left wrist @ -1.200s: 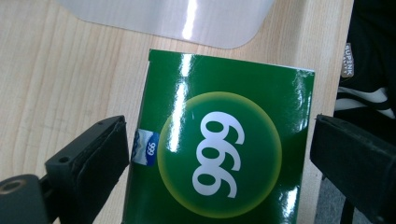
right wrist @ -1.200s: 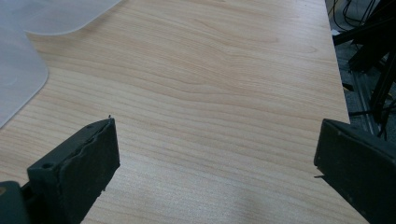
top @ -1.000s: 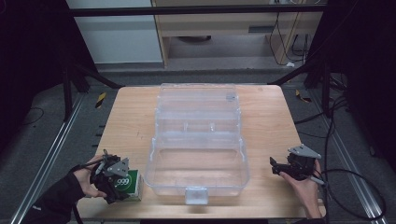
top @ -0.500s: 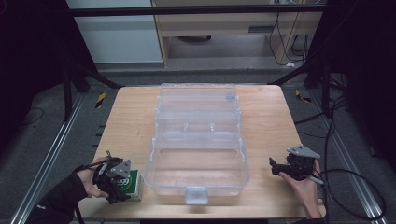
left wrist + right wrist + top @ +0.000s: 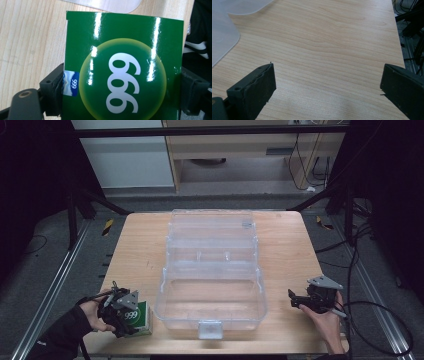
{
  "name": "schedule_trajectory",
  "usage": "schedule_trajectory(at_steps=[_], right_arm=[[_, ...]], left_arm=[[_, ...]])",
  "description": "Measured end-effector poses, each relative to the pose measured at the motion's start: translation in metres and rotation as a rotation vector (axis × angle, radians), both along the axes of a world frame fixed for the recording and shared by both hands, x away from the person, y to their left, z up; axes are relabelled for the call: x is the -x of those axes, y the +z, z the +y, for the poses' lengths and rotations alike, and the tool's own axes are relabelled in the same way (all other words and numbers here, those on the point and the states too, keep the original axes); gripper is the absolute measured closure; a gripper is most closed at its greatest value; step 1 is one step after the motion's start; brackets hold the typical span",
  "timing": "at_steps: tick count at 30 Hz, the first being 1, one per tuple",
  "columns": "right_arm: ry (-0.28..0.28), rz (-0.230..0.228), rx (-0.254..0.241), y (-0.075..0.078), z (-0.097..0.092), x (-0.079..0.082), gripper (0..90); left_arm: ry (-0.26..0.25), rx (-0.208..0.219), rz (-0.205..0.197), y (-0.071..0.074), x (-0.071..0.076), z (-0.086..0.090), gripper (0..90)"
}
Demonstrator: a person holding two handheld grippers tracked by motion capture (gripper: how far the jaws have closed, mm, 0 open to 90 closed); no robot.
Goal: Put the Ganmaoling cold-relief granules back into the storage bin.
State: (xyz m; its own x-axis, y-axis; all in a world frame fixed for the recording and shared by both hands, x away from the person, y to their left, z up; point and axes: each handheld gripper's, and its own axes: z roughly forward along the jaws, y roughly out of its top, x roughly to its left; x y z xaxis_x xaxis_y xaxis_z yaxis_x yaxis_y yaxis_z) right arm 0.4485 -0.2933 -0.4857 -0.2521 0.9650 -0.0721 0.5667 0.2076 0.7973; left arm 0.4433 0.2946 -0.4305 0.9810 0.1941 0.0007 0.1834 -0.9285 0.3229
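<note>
At seven o'clock on the worktop [image 5: 145, 250], the green box [image 5: 122, 75] is gripped by the left tool [image 5: 120, 312], whose jaws have just been closing; its lower end is cut off. The right tool [image 5: 295, 299] is held released at four o'clock, beside the clear case [image 5: 210, 270].

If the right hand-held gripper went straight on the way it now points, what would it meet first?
Probably the clear plastic storage box: the right hand-held gripper points at its side wall across bare wooden table, though depth is uncertain.
</note>
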Motion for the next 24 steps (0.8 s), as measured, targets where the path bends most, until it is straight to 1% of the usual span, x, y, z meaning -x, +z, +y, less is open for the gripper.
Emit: schedule_trajectory(at_steps=[1, 9, 12, 14, 22, 24], right_arm=[[-0.001, 0.001, 0.000, 0.000, 0.000, 0.000, 0.6], [0.004, 0.000, -0.002, 0.001, 0.000, 0.001, 0.7], [0.006, 0.001, -0.003, 0.001, 0.000, 0.001, 0.7], [0.005, 0.000, -0.006, 0.001, 0.000, 0.001, 0.7], [0.004, 0.000, -0.008, 0.001, 0.000, 0.001, 0.7], [0.005, 0.000, -0.009, 0.001, 0.000, 0.001, 0.8]], left_arm=[[0.002, 0.010, -0.004, 0.002, 0.000, 0.001, 14.3], [0.036, 0.037, -0.034, 0.025, 0.003, 0.008, 14.4], [0.045, 0.036, -0.042, 0.033, 0.004, 0.010, 14.4], [0.053, 0.044, -0.048, 0.038, 0.005, 0.011, 14.4], [0.056, 0.047, -0.079, 0.055, 0.006, 0.013, 14.5], [0.056, 0.050, -0.082, 0.059, 0.006, 0.014, 14.5]])
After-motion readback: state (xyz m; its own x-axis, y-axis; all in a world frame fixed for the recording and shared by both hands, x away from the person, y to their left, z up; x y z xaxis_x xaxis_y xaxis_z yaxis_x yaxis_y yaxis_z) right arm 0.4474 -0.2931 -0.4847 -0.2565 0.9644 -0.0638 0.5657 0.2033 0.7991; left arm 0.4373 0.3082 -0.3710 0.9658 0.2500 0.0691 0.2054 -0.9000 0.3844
